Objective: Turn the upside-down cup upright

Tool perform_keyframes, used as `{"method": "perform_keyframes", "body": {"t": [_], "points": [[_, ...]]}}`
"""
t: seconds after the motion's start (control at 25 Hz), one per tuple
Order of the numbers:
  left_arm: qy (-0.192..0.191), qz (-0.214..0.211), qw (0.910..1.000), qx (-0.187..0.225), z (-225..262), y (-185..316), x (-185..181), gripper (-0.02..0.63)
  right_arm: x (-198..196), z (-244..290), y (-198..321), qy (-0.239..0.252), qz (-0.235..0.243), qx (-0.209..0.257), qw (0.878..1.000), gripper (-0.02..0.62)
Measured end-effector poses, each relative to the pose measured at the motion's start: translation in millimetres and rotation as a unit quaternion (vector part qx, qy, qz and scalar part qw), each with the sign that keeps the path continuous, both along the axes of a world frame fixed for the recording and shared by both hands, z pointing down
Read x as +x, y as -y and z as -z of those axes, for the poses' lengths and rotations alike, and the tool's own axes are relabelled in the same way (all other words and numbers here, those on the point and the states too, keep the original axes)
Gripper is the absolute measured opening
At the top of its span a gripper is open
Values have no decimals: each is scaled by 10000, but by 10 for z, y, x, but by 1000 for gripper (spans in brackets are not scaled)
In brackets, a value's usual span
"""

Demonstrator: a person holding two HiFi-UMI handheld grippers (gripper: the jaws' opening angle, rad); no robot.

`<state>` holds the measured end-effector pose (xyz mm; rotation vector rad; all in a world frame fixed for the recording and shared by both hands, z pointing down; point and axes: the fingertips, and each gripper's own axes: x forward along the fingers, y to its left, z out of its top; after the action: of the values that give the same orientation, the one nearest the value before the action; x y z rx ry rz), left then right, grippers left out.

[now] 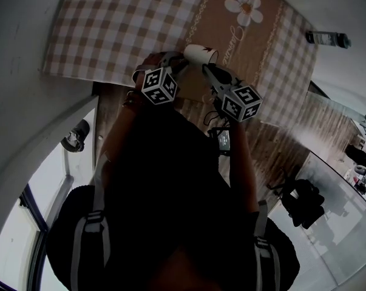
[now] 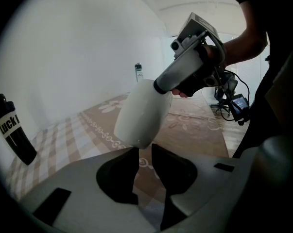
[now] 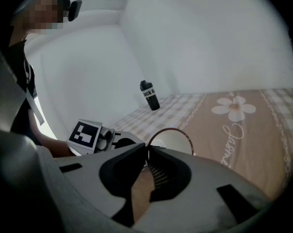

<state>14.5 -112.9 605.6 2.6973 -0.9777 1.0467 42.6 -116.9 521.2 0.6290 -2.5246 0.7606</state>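
Note:
A white cup (image 1: 199, 54) hangs on its side in the air above the checked cloth (image 1: 110, 29), its mouth toward the right gripper. My right gripper (image 1: 206, 68) is shut on the cup's rim; in the right gripper view the dark-edged rim (image 3: 171, 130) runs between the fingertips of that gripper (image 3: 147, 152). In the left gripper view the cup (image 2: 141, 113) slants down, its closed base just past the tips of my left gripper (image 2: 144, 152). The left jaws stand apart with only cloth between them. In the head view the left gripper (image 1: 175, 62) sits just left of the cup.
A black bottle (image 3: 149, 95) with white print stands on the cloth's far side (image 2: 12, 130). A second, clear bottle (image 2: 138, 72) stands by the wall (image 1: 328, 39). Brown cloth with a daisy (image 1: 246, 6) lies beneath the cup. Wooden floor and a black chair (image 1: 304, 202) lie behind the person.

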Motion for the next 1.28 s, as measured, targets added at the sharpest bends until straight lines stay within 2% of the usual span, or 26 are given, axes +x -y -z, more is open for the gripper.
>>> {"method": "perform_keyframes", "body": {"t": [0.16,0.36,0.68,0.84,1.08,1.28], "points": [[-42,-82,9999,-73,-33,2,-31,92,-25,-33,54,-187,24,45,9998,28],[-128,3,9999,63,26,79,-50,92,29,-67,100,-298,158,162,9993,28],[-245,-139,9992,288,151,-44,-79,94,-5,-50,46,-555,345,363,9972,28],[-220,-151,9987,435,208,-66,-82,157,-19,-53,34,-614,435,426,9963,28],[-135,-188,9986,470,204,-102,-69,160,-96,-49,-32,-963,766,772,9894,28],[-149,-38,9986,504,205,-59,-97,160,-164,-64,-103,-1246,1038,1055,9811,28]]}}
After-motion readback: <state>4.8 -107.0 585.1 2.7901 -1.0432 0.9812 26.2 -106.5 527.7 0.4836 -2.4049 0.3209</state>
